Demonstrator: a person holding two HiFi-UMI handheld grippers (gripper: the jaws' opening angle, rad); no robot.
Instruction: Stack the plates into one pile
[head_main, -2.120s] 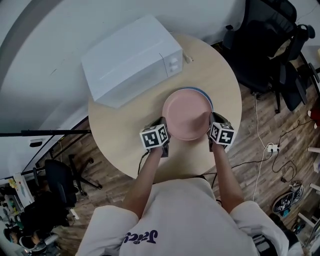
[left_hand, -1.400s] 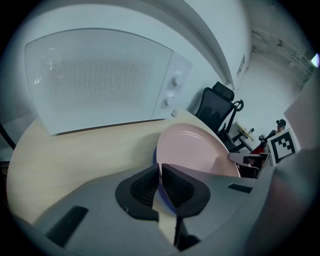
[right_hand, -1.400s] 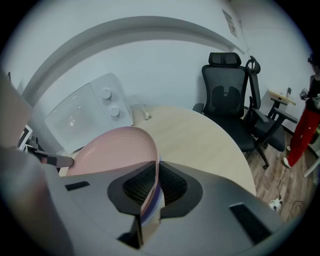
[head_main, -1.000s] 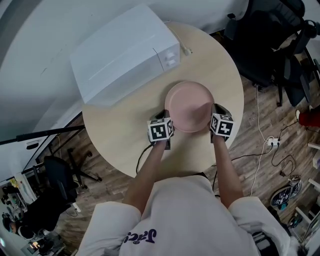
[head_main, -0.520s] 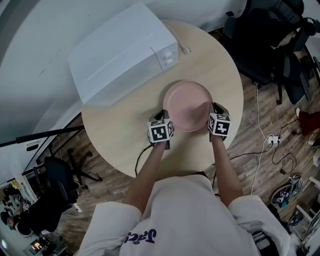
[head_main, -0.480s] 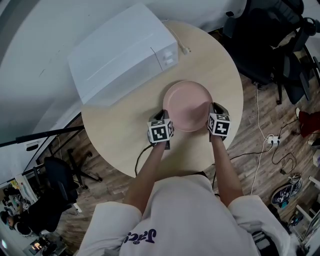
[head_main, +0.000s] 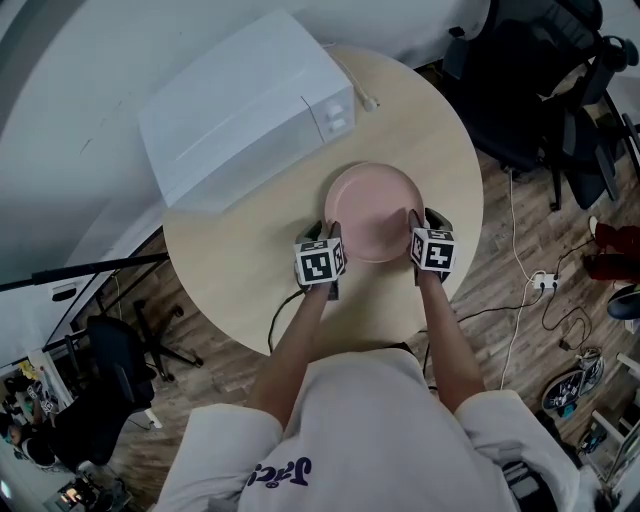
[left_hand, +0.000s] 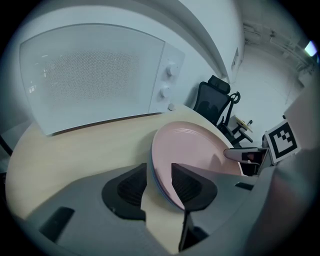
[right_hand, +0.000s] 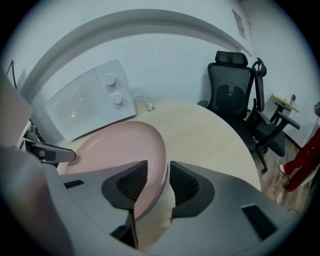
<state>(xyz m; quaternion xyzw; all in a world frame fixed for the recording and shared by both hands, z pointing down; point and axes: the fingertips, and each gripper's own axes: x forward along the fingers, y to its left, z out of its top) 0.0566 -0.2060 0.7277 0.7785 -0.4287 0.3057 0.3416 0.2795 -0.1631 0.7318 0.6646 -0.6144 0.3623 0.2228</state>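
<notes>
A pink plate (head_main: 375, 210) lies on the round wooden table (head_main: 230, 260), on top of a blue plate. Only a thin edge of the blue plate (left_hand: 154, 182) shows under it. My left gripper (head_main: 330, 232) is at the pile's near-left rim and my right gripper (head_main: 415, 222) at its near-right rim. In the left gripper view the gripper (left_hand: 159, 170) has the pink plate's (left_hand: 195, 150) rim between its jaws, which have just been opening. The right gripper (right_hand: 159, 167) straddles the plate (right_hand: 120, 145) the same way, its jaws also just opened. Neither one's pads press on the rim.
A white microwave (head_main: 250, 105) stands at the table's far left, with a plug and cable (head_main: 372, 100) beside it. Black office chairs (head_main: 540, 100) stand right of the table. Cables and a power strip (head_main: 545, 295) lie on the wooden floor.
Two seconds ago the blue plate's rim peeked out beyond the pink plate; now the pink plate covers it. The right gripper's cube sits slightly further left. The left gripper has stayed put.
</notes>
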